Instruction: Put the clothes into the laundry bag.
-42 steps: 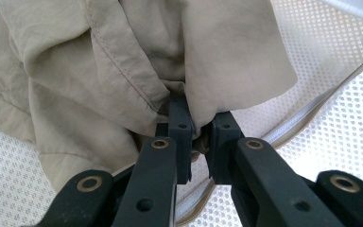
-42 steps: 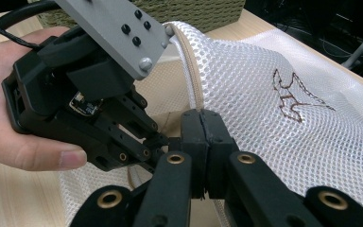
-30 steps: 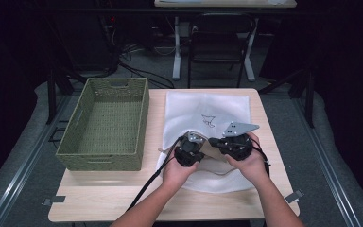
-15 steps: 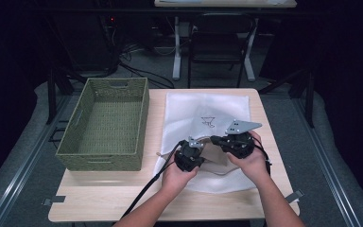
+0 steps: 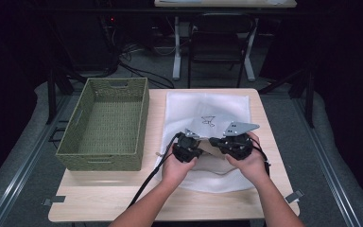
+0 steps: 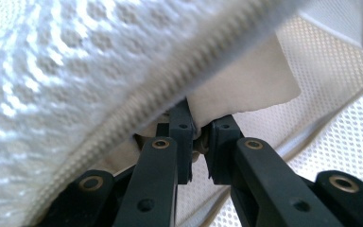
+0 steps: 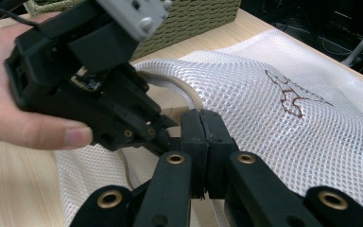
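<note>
A white mesh bag (image 5: 208, 106) with a small dark drawing lies flat on the wooden table (image 5: 123, 194). Both grippers meet tip to tip at the bag's near zipper edge. My left gripper (image 5: 199, 147) is shut on a small zipper tab (image 6: 199, 142), with the zipper band (image 6: 170, 85) arching over its jaws (image 6: 199, 137). My right gripper (image 5: 215, 144) has its jaws pressed together on the bag's edge (image 7: 202, 118), right beside the left gripper's tips (image 7: 163, 135). A tan patch of table shows through the bag's opening between them.
A green woven basket (image 5: 105, 123) stands on the left half of the table, beside the bag. A dark chair (image 5: 220, 38) and cables are on the floor beyond the far edge. The table's front strip is bare wood.
The left gripper has shifted a little at the bag's opening. The right gripper has kept still.
</note>
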A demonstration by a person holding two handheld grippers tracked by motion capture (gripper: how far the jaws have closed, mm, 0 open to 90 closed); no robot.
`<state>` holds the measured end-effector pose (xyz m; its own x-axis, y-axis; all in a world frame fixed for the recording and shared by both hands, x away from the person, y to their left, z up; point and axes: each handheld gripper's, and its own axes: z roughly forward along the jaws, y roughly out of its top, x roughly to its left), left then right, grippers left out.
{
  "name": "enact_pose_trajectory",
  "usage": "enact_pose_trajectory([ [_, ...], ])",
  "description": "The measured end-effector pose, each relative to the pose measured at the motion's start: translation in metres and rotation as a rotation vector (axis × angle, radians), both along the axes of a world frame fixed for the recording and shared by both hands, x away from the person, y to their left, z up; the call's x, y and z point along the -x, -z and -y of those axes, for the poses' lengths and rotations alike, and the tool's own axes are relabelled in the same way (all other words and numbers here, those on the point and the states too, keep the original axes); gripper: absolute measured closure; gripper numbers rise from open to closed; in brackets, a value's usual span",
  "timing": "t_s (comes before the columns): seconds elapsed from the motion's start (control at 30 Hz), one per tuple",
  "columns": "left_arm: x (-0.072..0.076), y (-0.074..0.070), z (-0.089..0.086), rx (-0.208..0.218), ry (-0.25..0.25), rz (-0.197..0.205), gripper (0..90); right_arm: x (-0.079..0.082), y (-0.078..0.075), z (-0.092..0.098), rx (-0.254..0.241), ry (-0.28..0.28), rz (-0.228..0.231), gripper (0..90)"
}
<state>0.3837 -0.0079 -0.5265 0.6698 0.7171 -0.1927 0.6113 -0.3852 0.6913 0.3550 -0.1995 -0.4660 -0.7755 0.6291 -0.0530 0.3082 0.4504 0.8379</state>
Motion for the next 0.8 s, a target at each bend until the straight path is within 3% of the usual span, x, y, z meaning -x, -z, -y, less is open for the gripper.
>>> enact_pose_trajectory([
  [0.47,-0.015,0.008,0.004,0.000,-0.070,-0.033,83.1,0.002,0.002,-0.006,0.019,-0.017,-0.001,89.6],
  [0.67,-0.015,0.012,0.004,-0.015,-0.071,-0.033,81.2,0.001,0.005,-0.006,0.019,-0.022,-0.015,89.6],
  [0.8,-0.007,0.011,-0.002,-0.023,-0.046,-0.032,73.7,0.000,0.007,-0.005,0.022,-0.031,-0.025,89.6],
])
